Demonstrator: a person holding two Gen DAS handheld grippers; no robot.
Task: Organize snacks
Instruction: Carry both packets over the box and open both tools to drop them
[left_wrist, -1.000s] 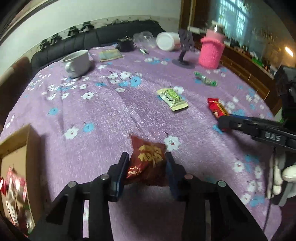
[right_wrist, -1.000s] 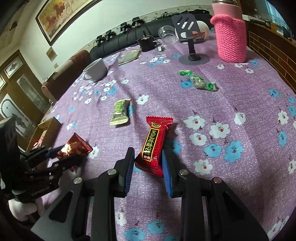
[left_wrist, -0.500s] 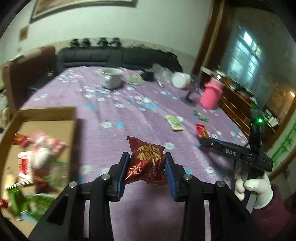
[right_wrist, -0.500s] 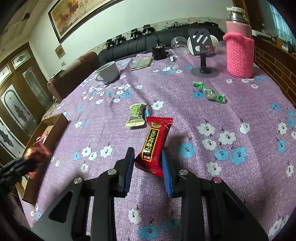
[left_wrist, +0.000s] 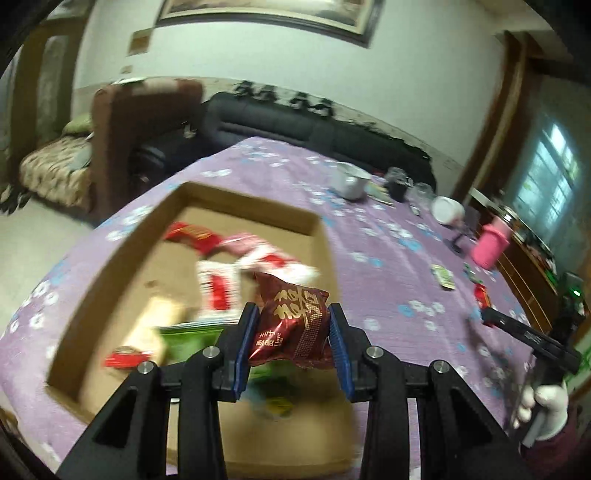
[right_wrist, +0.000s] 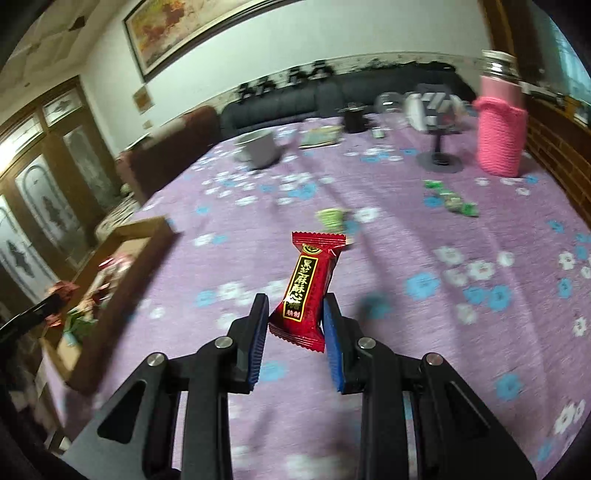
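Left wrist: box (left_wrist: 325, 243) contents visible | right wrist: green candies (right_wrist: 452, 199)

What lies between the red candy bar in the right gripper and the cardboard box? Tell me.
Right wrist view: only bare flowered tablecloth separates the red candy bar from the cardboard box; no snack lies there.

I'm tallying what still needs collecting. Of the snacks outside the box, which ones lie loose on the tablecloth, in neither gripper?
Two: the pale green packet and the twisted green candies. The red bar and maroon packet are each gripped.
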